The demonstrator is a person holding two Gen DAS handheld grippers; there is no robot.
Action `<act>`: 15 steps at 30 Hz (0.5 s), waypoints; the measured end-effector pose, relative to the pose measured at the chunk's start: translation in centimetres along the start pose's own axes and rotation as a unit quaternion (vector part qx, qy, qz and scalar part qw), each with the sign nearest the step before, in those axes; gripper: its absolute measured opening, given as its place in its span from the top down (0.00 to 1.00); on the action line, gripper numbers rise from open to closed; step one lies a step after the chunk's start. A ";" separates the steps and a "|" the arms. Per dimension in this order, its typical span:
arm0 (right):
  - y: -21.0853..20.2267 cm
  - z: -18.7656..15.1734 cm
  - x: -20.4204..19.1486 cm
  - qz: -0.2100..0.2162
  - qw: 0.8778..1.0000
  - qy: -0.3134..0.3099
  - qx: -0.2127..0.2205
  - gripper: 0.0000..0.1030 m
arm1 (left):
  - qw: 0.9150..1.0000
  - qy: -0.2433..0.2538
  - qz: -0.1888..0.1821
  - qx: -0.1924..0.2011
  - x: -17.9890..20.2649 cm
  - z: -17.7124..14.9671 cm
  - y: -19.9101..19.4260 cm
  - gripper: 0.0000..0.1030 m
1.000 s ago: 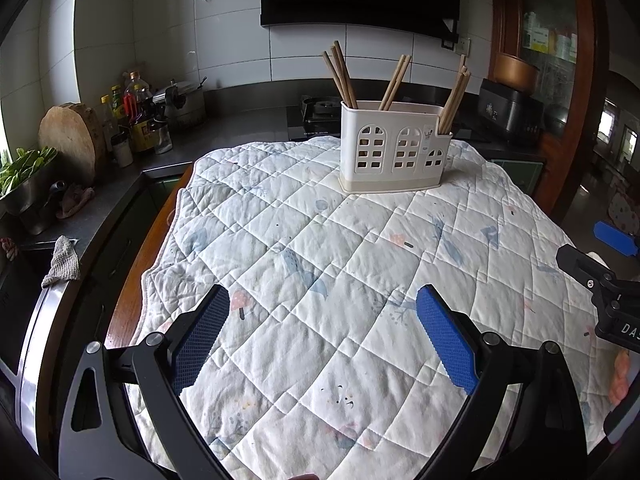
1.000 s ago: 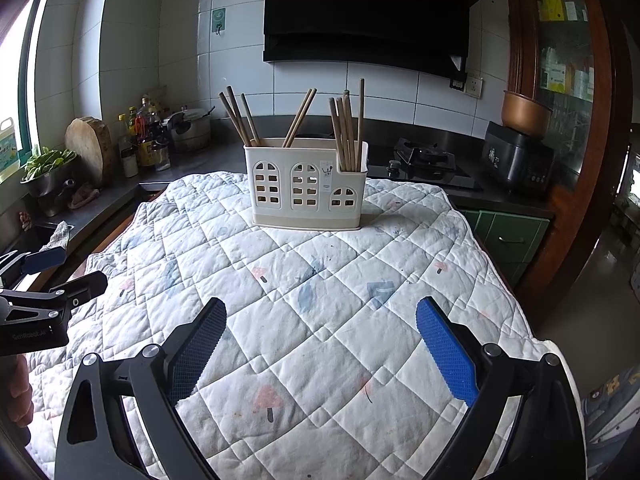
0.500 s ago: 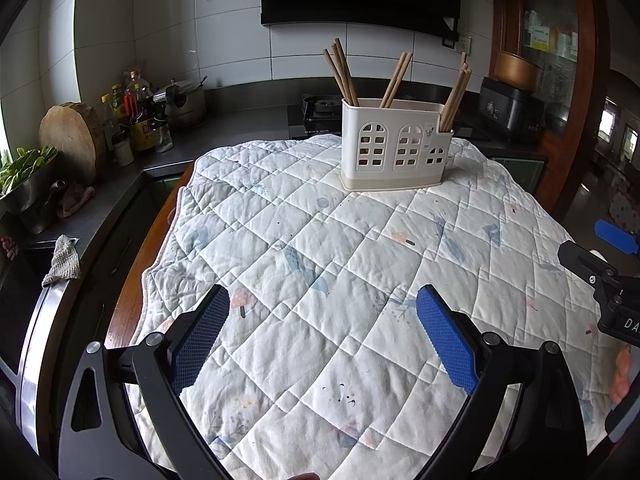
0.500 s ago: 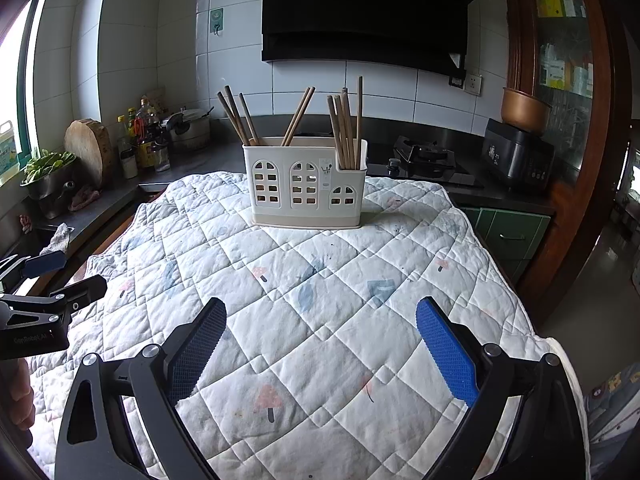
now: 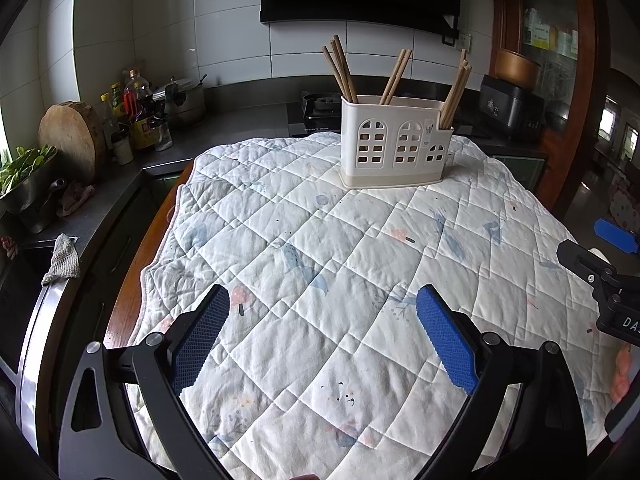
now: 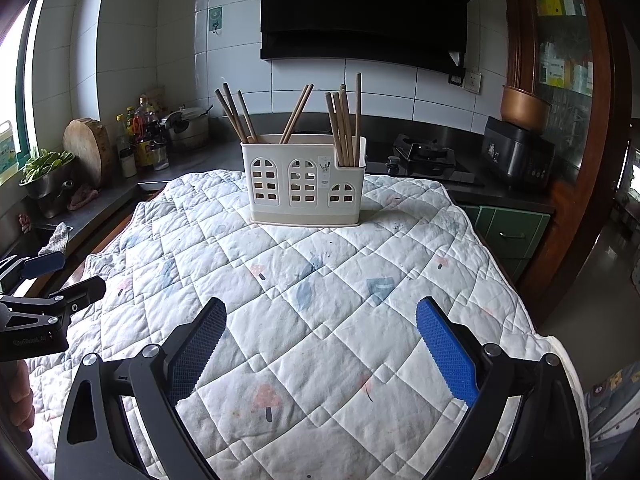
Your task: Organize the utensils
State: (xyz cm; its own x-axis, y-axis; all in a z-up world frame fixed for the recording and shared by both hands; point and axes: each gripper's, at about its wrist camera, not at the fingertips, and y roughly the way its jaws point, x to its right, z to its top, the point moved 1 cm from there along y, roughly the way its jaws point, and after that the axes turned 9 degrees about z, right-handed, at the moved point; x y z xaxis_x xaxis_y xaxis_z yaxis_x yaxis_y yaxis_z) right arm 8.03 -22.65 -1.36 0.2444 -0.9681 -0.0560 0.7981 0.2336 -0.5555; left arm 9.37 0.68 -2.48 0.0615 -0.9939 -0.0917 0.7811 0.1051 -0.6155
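A white utensil holder (image 5: 394, 152) (image 6: 306, 182) with arched cut-outs stands upright at the far side of a quilted cloth (image 5: 340, 264) (image 6: 320, 280). Several wooden chopsticks (image 5: 394, 76) (image 6: 344, 120) lean in its three compartments. My left gripper (image 5: 322, 340) is open near the front of the cloth, nothing between its blue pads. My right gripper (image 6: 322, 344) is open too, also holding nothing and well short of the holder. Each gripper shows at the edge of the other's view.
A dark counter runs along the left with a round wooden board (image 5: 74, 136), bottles (image 5: 136, 112), a pot (image 5: 182, 98) and a bowl of greens (image 5: 24, 176). A stove (image 6: 424, 156) and a black appliance (image 6: 516, 156) sit behind the table. A wooden cabinet (image 6: 560, 80) stands at the right.
Both grippers have shifted slightly, so the holder sits a little lower and nearer in both views. Both stay open and empty.
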 end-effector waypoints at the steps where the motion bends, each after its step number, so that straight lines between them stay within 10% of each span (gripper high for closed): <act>1: 0.0 0.0 0.0 0.000 1.000 0.000 0.000 0.10 | 1.000 0.000 0.000 0.001 0.0 0.0 0.0 0.09; 15: 0.1 -0.1 -0.2 0.001 1.000 0.000 -0.002 0.10 | 1.000 0.004 0.001 0.011 -0.1 0.2 -0.4 0.09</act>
State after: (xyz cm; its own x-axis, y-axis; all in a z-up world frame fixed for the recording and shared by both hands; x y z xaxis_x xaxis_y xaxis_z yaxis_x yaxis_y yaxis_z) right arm 7.97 -22.47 -1.47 0.2456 -0.9677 -0.0567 0.7950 0.2345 -0.5595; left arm 9.16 0.73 -2.10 0.0586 -0.9934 -0.0986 0.7947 0.1062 -0.5977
